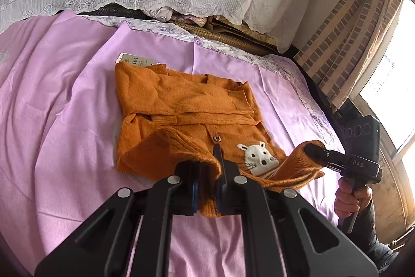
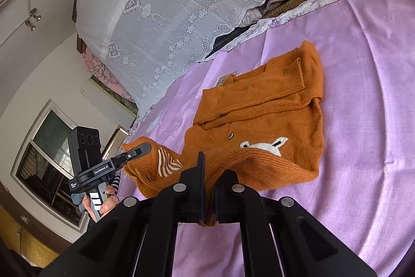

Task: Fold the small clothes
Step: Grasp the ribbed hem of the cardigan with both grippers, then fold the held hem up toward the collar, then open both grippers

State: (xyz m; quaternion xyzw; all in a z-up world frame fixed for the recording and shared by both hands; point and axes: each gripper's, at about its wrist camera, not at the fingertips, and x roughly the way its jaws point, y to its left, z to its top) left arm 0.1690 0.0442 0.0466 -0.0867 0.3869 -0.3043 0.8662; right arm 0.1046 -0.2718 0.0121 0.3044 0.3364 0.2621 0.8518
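Orange cardigan [image 1: 186, 105] on the pink bedsheet [image 1: 64, 121], hem corners pinched in the jaws of left gripper [image 1: 208, 175] and right gripper [image 2: 208, 174]: keep both corners level, carrying them toward the collar.

Orange knit cardigan [image 1: 186, 105], sleeves folded across, hem lifted at both corners.
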